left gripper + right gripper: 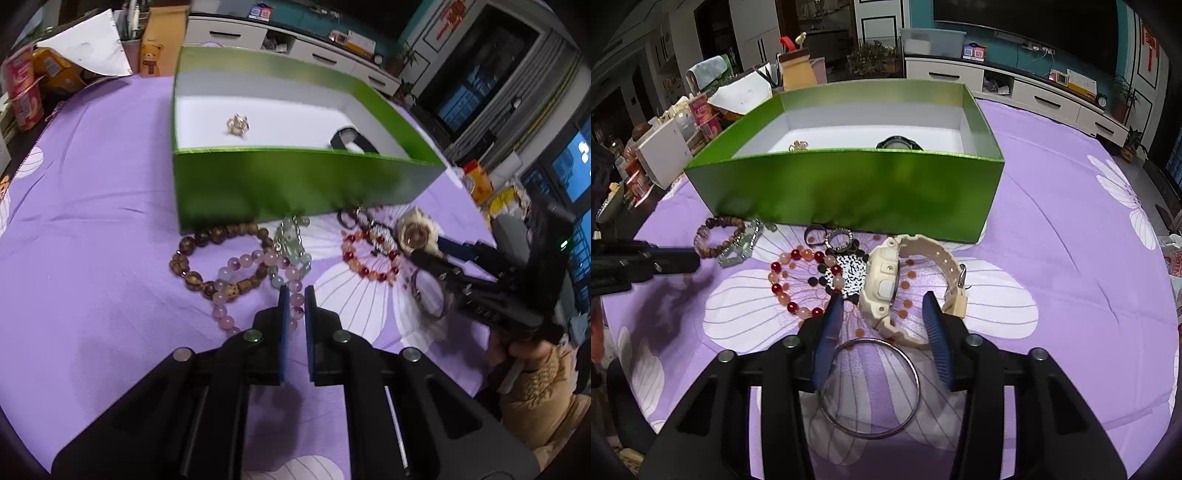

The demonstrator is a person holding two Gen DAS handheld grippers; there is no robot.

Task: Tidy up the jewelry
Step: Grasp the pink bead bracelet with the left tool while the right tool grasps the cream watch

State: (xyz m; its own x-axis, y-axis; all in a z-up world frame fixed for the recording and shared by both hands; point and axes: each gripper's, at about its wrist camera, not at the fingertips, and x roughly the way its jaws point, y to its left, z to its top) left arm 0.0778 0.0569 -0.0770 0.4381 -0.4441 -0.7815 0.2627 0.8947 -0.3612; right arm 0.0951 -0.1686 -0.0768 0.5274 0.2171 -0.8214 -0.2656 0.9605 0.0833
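Note:
A green box (295,184) (849,192) stands on the purple cloth; it holds a small gold piece (237,123) and a black watch (349,139). In front lie a brown wooden bead bracelet (207,258), a pink bead bracelet (255,266), a red-orange bead bracelet (798,284) and a cream watch (886,291). My left gripper (294,291) is nearly shut around the pink bracelet's beads. My right gripper (882,306) is open, its fingers on either side of the cream watch's near end. A silver bangle (870,387) lies under it.
Small dark rings (827,236) and a black-and-white speckled piece (851,273) lie by the box front. Boxes and cartons (44,74) crowd the table's far left edge. A white cabinet (1034,96) stands behind the table.

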